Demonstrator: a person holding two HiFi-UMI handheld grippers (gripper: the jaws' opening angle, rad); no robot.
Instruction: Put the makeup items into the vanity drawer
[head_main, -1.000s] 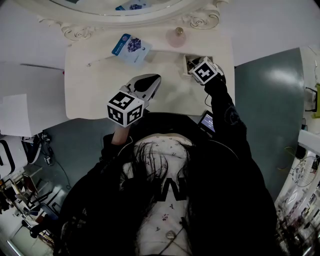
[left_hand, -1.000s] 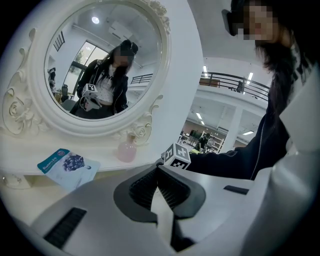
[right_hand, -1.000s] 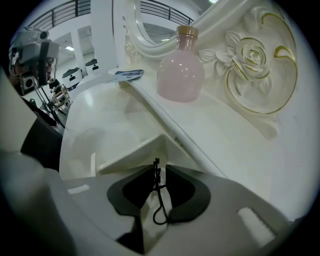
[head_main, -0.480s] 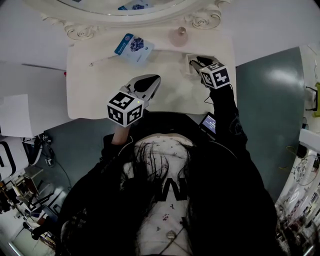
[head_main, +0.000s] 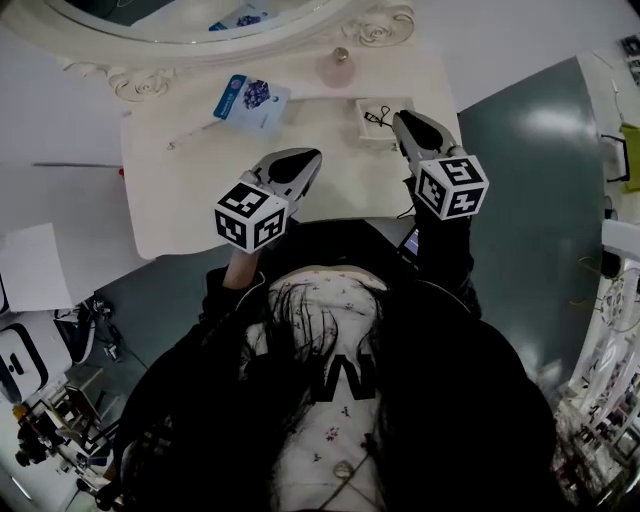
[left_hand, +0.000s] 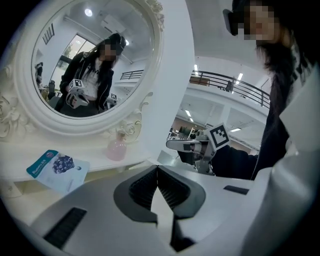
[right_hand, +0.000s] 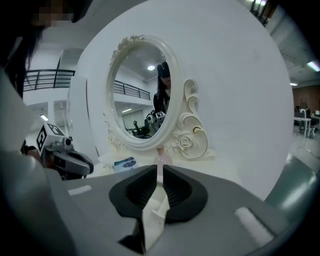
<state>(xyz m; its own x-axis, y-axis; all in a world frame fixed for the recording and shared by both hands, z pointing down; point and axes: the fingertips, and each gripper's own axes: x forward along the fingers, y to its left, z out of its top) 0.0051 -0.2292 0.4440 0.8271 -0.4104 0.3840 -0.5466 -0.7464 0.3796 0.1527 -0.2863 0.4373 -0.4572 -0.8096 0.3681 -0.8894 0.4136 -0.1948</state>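
On the white vanity top (head_main: 200, 210) lie a blue-and-white packet (head_main: 245, 100) and a thin stick-like item (head_main: 195, 133). A pink bottle (head_main: 338, 68) stands by the mirror. At the right sits a small open white drawer box (head_main: 360, 118) with a thin dark item (head_main: 378, 115) inside. My right gripper (head_main: 402, 120) hovers at the box's right edge; its jaws are closing, a narrow gap remains and nothing is between them (right_hand: 160, 172). My left gripper (head_main: 303, 160) hangs over the front middle of the top, shut and empty (left_hand: 157, 169).
An ornate oval mirror (head_main: 200, 20) backs the vanity. A wall lies to the left and a grey-green floor (head_main: 540, 150) to the right. The person's body and sleeves fill the space in front of the vanity.
My right gripper has drawn back out of the small drawer box toward the person and to the right. The left gripper has stayed put.
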